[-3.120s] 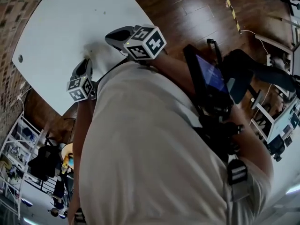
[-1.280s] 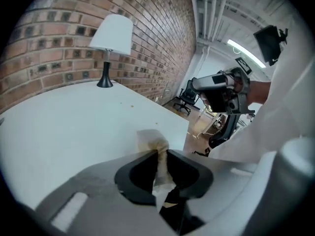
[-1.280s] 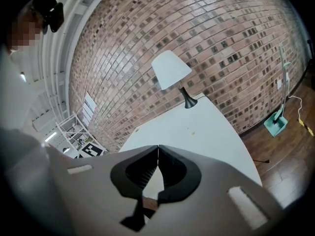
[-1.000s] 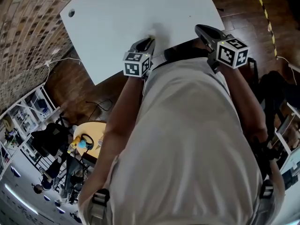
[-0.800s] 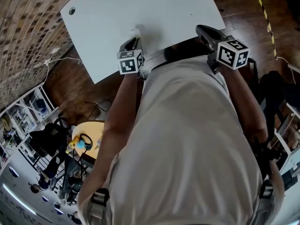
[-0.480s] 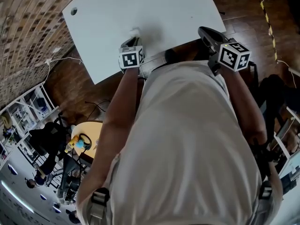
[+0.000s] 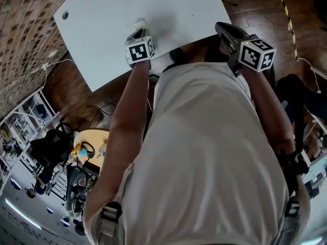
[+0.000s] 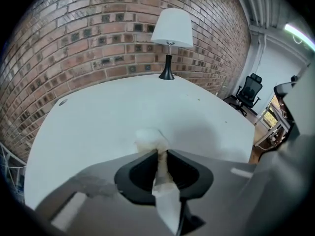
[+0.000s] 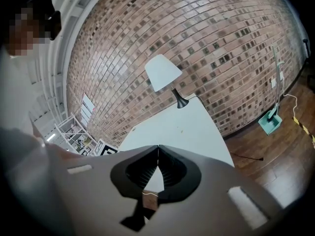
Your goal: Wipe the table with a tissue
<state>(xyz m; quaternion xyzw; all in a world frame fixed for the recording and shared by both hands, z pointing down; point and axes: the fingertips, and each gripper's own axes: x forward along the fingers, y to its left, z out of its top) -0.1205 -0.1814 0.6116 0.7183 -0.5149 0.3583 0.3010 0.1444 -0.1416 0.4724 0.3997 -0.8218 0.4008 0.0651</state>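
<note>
A crumpled white tissue (image 7: 139,23) rests on the white table (image 7: 102,19), not far in from its near edge. My left gripper (image 7: 137,29) points steeply down at it and is shut on the tissue. In the left gripper view the tissue (image 8: 147,136) bunches out past the jaws and a strip of it trails back between them, under my left gripper (image 8: 162,154). My right gripper (image 7: 220,27) hangs off the table's right corner, over the floor. The right gripper view shows my right gripper (image 9: 158,149) with its jaws meeting and nothing between them.
A lamp with a white shade (image 8: 171,33) stands at the far edge by the brick wall. The tabletop has a small round hole (image 7: 65,15) near its left end. A black office chair (image 8: 251,85) and a teal floor tool (image 9: 270,119) stand on the wooden floor.
My left gripper has slid the tissue leftward and a little farther in from the table's near edge. The right gripper has shifted slightly beside the table's corner, still shut.
</note>
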